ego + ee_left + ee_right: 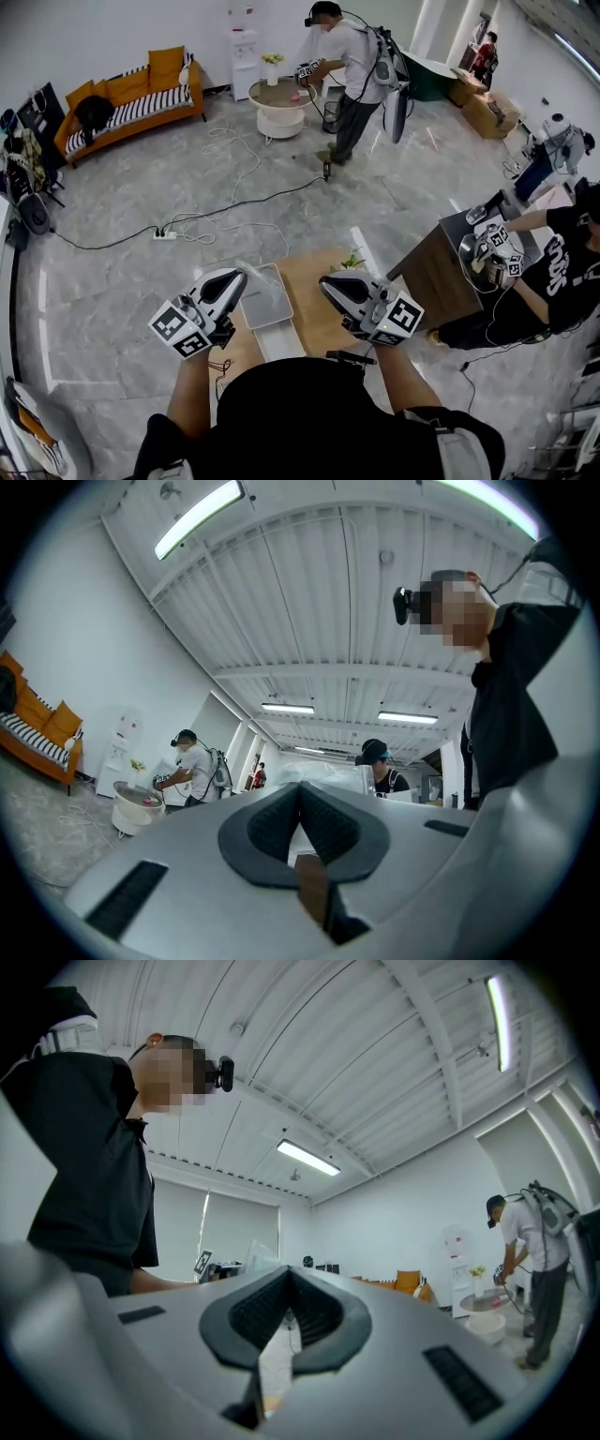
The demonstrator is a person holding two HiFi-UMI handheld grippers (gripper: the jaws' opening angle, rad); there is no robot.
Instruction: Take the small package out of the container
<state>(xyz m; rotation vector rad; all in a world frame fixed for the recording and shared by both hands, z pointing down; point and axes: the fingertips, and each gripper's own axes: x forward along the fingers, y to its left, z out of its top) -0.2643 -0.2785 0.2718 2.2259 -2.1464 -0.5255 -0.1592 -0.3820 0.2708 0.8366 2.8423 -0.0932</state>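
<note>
Here, over the light wooden table, the left gripper and right gripper both hold their jaws pressed together on nothing, either side of the pale rectangular plastic container; the small package cannot be made out inside

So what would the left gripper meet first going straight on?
Likely the clear plastic showing just past its shut jaws, by the grey container; depth is unclear.
</note>
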